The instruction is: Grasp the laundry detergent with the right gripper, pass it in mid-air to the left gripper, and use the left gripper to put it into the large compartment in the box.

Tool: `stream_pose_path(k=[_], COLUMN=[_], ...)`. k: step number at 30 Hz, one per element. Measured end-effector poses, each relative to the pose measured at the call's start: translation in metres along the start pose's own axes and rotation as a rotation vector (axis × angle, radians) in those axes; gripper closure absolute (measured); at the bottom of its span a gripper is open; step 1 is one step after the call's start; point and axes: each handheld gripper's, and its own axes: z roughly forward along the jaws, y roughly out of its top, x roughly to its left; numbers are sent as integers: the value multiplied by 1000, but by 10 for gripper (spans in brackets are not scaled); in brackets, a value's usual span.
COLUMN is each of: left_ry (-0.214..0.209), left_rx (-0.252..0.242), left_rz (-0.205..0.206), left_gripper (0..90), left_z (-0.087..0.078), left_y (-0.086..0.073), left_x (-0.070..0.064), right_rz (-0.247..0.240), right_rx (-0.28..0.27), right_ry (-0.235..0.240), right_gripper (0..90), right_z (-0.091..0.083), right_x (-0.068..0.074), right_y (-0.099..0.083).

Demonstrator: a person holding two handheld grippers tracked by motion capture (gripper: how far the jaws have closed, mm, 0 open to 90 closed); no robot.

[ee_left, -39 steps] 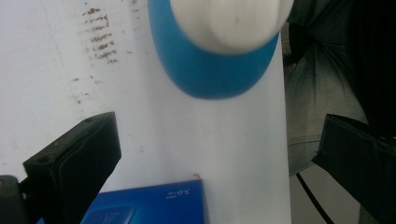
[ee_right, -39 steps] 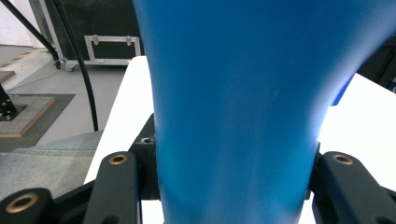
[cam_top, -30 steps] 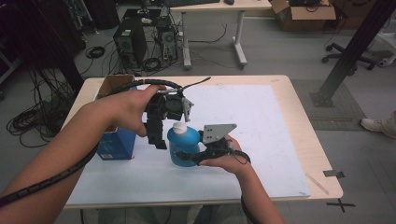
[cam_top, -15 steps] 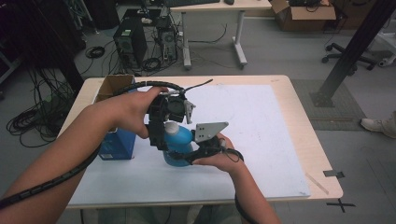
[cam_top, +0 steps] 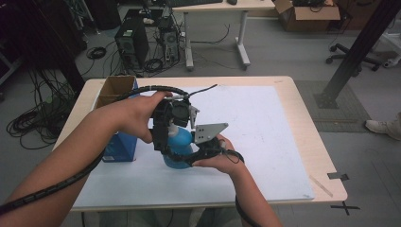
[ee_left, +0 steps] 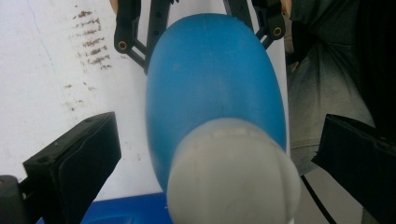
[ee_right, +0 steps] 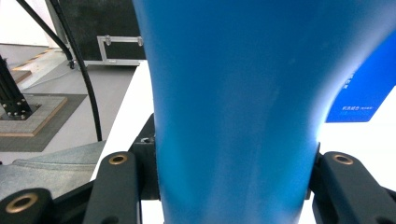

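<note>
- At table left, a blue box [cam_top: 120,144] stands on the white sheet [cam_top: 265,123], its open top [cam_top: 116,87] behind; not in play.
- Left gripper [cam_top: 165,137] hangs over the blue bottle [cam_top: 178,149], jaws spread wide either side of its pale cap [ee_left: 233,172], touching neither side. Cap grip not yet made.
- Bottle sits near table centre, just right of the box.
- Right gripper [cam_top: 201,153] is clamped on the bottle's body, steadying it. Judgement: holding done; cap work remains.
</note>
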Motion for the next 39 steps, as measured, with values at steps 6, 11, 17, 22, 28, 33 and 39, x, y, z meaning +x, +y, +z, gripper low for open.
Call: stream_pose_path(k=[6,11,17,22,28,33,39], left_ry=[-2,5,23,34,47,54,58], left_rx=[4,3,5,10,13,23,25], left_rz=[0,-3,1,1,8,15,8], left_gripper=[2,2,4,6,62,97,126], left_z=[4,5,6,7,5,5,4], left_y=[0,0,-1,-1,1,3,3], left_x=[-1,-2,-1,-2,-3,-4,-6], right_rz=[-2,-2,2,-1,-1,0,-2], right_rx=[-1,-3,-5,-7,-7,-11,-12], right_ry=[2,1,1,-1,-2,-2,-2], right_gripper=[461,460,460,460,460,459,459], right_z=[2,3,3,3,2,2,2], right_x=[1,1,1,1,2,2,3], right_y=[2,3,3,4,5,5,6])
